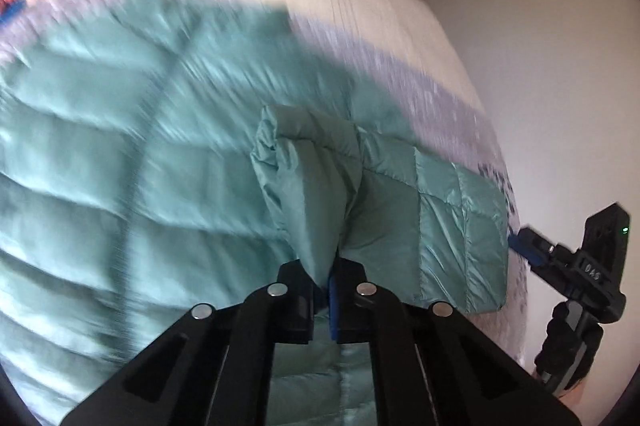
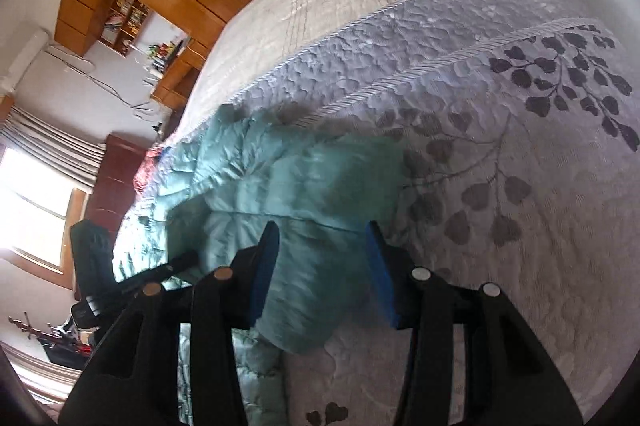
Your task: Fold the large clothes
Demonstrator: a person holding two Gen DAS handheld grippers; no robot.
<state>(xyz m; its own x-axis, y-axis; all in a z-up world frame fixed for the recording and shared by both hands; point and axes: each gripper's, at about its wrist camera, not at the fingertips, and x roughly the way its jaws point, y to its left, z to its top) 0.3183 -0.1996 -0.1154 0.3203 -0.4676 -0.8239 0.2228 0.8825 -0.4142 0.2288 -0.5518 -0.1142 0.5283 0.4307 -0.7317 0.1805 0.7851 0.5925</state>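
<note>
Jacket (image 1: 120,162): teal, quilted, spread on the bed (image 2: 520,226).
Left gripper (image 1: 330,286): jaws pinched tight on the sleeve (image 1: 400,210), which stands lifted off the jacket.
Right gripper (image 2: 320,274): jaws half open, straddling a jacket edge, pads not pressing.
Step, as I judge it: fold the sleeve inward.
Do it well: carry it low across the body, lay it flat, keep the cuff inside the outline.
</note>
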